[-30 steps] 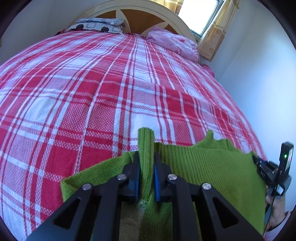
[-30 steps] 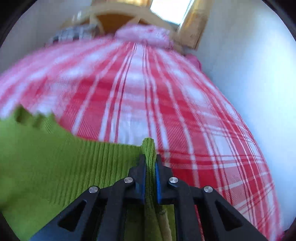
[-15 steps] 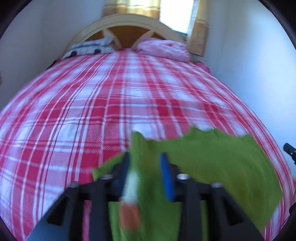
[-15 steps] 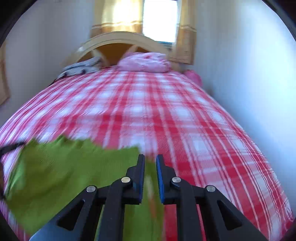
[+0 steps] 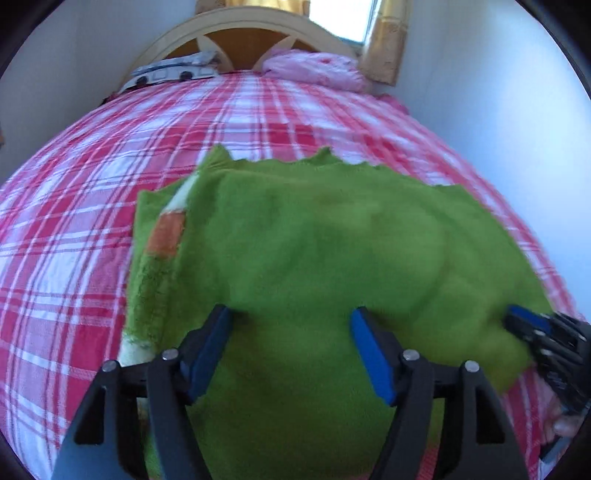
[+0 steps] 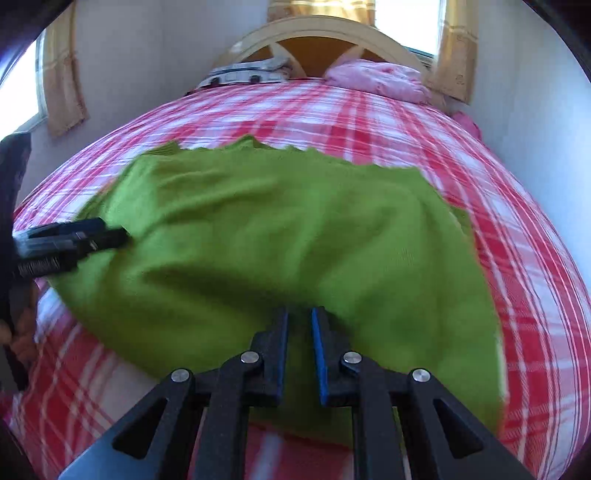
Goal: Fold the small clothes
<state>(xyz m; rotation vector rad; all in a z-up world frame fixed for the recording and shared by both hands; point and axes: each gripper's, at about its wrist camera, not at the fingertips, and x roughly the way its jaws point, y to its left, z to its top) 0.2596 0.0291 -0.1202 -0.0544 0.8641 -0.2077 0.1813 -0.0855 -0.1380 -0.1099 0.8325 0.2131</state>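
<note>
Lying flat on red-and-white plaid bedspread (image 5: 74, 221): green knitted garment (image 5: 314, 240), long axis crosswise. Left gripper (image 5: 291, 347), jaws spread, over near-left hem; right gripper (image 6: 299, 347), jaws slightly parted, apparently holding nothing, at near-right hem.

Daylit, fairly bright, from a blown-out window (image 5: 343, 18) far ahead of the jaws; a second window (image 6: 18, 92) glaring white far left of the right jaws. Strong fisheye bending: bed (image 5: 74, 206) bulging like a dome, corners vignetted black. Motion blur over the green garment (image 5: 332, 240), knit texture smeared, softest near the right gripper (image 5: 532, 328). Plaid stripes streaked right of the jaws. Soft shadow folds across the cloth just ahead of the right jaws. Walls pale, bluish.
</note>
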